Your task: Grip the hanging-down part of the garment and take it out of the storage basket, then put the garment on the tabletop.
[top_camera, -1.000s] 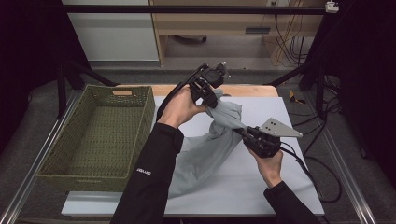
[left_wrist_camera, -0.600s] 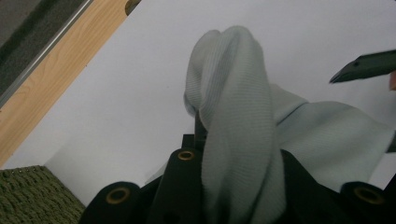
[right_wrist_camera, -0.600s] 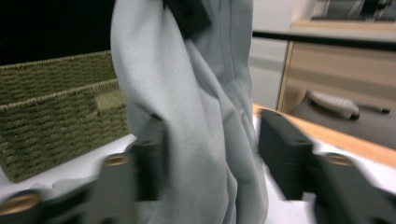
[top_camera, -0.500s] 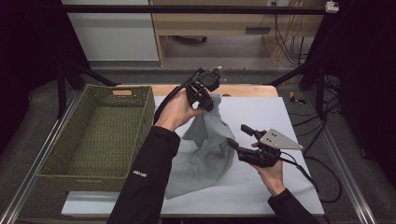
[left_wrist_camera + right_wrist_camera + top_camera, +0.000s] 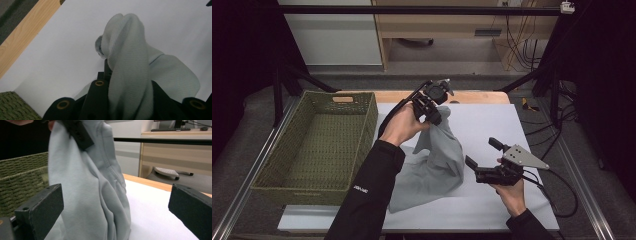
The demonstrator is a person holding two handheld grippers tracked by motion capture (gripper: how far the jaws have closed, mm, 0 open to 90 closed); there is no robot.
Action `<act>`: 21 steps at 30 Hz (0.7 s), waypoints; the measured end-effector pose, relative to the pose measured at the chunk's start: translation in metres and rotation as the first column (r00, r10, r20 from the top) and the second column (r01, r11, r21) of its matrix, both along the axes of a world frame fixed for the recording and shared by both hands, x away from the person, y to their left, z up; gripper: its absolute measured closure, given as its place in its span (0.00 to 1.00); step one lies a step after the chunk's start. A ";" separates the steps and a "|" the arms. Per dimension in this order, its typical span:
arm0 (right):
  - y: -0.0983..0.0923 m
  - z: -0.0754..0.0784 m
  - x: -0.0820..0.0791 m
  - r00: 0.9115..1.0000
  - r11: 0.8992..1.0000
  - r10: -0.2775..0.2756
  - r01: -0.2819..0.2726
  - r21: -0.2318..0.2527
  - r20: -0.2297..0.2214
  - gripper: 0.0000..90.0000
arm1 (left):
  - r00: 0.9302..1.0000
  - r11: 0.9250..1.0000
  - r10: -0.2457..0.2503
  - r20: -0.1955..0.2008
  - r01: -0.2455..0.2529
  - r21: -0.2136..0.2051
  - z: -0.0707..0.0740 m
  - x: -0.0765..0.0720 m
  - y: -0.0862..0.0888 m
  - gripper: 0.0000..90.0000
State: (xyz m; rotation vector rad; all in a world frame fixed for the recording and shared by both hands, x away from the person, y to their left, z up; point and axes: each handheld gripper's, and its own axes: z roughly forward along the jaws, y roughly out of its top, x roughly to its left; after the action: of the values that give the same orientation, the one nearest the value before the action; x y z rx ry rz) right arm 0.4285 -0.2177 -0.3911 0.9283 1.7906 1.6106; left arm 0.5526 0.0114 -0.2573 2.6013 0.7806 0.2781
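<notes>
Mid-frame, left gripper is clamped on the grey cloth, lifting it; right gripper, lower right, jaws wide apart.

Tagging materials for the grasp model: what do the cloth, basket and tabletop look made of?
Cloth: pale grey knit, likely cotton jersey or fleece; fine ribbing and a stitched seam show, matte, drapes softly.
Basket: olive woven fibre, maybe seagrass or paper rope; coarse weave, matte.
Tabletop: smooth white sheet, faint sheen, over a light wood-look edge; real wood or laminate unclear.
</notes>
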 end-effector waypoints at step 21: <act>-0.022 -0.022 -0.009 0.999 1.000 -0.025 0.024 -0.010 -0.032 0.00 | 1.000 0.995 -0.020 -0.024 0.018 -0.100 -0.066 -0.016 0.013 0.90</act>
State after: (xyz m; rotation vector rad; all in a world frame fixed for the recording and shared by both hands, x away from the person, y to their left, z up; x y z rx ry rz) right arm 0.4199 -0.2399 -0.4132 0.9732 1.7999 1.5794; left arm 0.5366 0.0241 -0.3237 2.5210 0.7577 0.1964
